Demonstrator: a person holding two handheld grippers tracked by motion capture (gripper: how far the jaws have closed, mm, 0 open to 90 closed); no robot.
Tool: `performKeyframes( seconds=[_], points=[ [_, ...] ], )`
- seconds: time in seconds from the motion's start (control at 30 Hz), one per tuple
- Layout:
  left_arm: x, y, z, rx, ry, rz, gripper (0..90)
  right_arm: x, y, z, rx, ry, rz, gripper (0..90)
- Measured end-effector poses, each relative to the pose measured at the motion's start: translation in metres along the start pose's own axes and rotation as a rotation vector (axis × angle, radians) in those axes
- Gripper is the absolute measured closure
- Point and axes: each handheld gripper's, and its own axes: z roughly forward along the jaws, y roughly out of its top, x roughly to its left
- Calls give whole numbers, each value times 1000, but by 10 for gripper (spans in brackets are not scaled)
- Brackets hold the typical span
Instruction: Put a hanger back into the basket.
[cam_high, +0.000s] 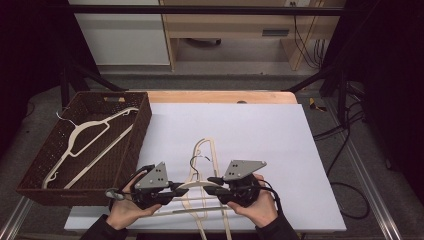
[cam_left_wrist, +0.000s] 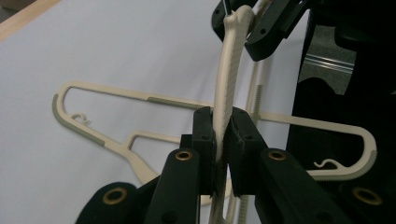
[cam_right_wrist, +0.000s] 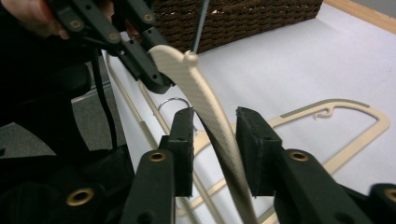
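I hold a cream hanger (cam_high: 196, 184) lifted over the white board's (cam_high: 260, 130) near edge, above another hanger (cam_high: 204, 155) lying flat. My left gripper (cam_high: 176, 189) pinches one shoulder tight; my right gripper's (cam_high: 214, 186) jaws stand spread around the other shoulder, not pressing. It could twist and drop, I judge. The wicker basket (cam_high: 142, 125) at the left edge holds one hanger (cam_high: 82, 145).
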Motion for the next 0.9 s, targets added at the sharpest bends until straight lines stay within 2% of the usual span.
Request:
performKeyframes(
  seconds=[0.1,0.13,0.2,0.3,0.37,0.47,0.67,0.77,0.9],
  points=[
    [-2,0,1,-11,-27,-24,856,-1,-1,1,-20,-31,-4,576],
    [-3,0,1,-14,-22,-30,861,-2,-1,1,-31,-46,-5,556],
    [-2,0,0,-12,5,-39,863,-4,-2,-1,-59,-60,3,509],
    [2,-2,-5,-37,31,-83,864,-8,-3,-9,-124,-78,32,427],
    [4,-3,-10,-55,56,-104,863,-13,-4,-17,-164,-112,51,369],
    [7,-2,-19,-76,87,-127,864,-19,-6,-28,-195,-160,75,331],
    [11,5,-48,-129,150,-148,863,-33,-13,-51,-243,-263,133,233],
    [18,11,-65,-156,170,-158,863,-38,-16,-56,-242,-291,144,186],
    [29,20,-89,-163,232,-163,864,-42,-21,-60,-244,-328,159,131]
  ],
)
